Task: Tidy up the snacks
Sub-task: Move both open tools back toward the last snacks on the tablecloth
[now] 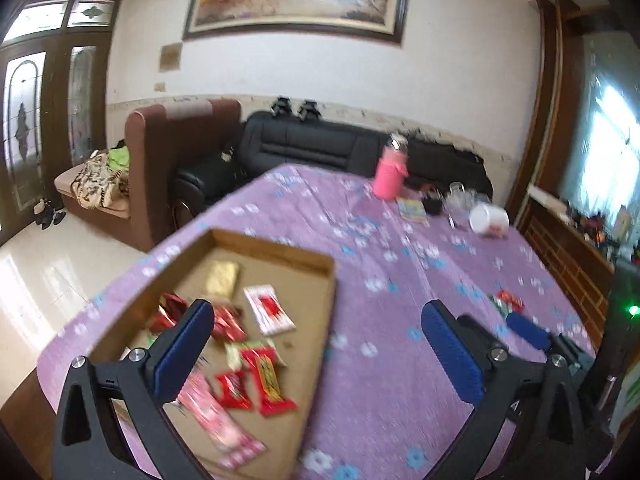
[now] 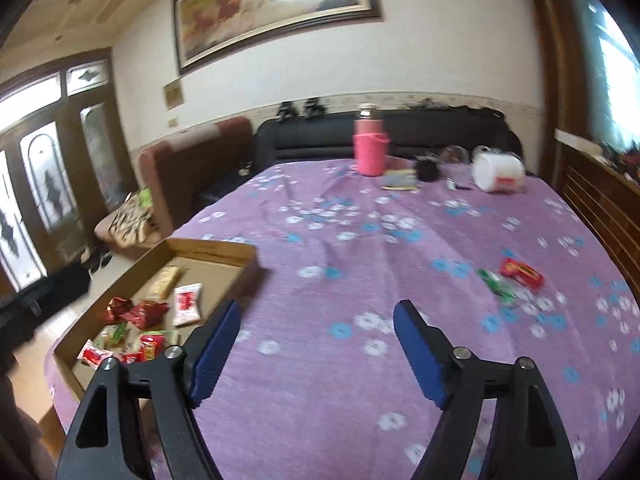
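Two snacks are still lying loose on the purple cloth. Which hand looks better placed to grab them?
Probably the right gripper: it is open, and the red packet and green packet lie just ahead on its right. The left gripper hovers by the cardboard box.

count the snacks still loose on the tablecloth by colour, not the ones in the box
red packet: 1
green packet: 1
total: 2
Both lie apart from the cardboard box, ahead and to the right of the open right gripper. The left gripper is open too.
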### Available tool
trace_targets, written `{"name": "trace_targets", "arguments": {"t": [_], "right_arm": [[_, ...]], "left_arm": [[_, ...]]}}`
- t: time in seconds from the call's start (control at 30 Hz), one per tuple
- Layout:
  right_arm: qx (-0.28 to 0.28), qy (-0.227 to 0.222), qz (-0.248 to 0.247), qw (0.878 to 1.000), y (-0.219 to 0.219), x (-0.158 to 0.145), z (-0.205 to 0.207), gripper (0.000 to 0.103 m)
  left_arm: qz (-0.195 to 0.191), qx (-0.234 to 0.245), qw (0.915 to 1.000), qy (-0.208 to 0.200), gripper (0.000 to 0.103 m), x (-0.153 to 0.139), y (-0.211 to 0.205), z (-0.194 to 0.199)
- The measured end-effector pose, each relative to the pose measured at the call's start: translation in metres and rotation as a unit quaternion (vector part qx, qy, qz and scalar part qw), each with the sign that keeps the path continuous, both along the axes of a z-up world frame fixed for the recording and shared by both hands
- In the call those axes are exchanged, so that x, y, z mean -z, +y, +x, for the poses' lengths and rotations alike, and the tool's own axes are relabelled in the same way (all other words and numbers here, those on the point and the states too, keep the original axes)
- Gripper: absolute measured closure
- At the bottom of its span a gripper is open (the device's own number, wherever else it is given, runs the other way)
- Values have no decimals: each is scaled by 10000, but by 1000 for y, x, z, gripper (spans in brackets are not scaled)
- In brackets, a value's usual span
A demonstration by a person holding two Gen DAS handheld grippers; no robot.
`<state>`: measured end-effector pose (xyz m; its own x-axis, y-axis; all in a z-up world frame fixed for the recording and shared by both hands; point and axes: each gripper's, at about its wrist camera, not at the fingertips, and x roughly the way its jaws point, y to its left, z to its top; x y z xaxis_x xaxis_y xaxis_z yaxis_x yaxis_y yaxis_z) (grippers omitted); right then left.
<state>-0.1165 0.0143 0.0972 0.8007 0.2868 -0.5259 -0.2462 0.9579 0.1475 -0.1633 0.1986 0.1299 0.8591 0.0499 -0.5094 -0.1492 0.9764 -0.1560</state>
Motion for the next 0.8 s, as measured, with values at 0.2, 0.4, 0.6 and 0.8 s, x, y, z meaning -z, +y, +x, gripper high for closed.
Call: {"name": "trace_targets", "arguments": {"t": [0.2,0.4,0.6,0.8], "right_arm": [[263,301,269,9988,-28,8,-5,19],[241,325,296,9987,-29,7,-11,20],[173,320,222,9991,-21,8,-15,19],[165,395,180,9989,-18,12,-14,19]], "left_arm": [[217,253,9994,58,0,2,-30,-8],[683,171,9975,40,0,1,-47,-13],[788,152,9965,237,0,9,-48,-8],[858,106,9954,419,0,18,-45,-4]]}}
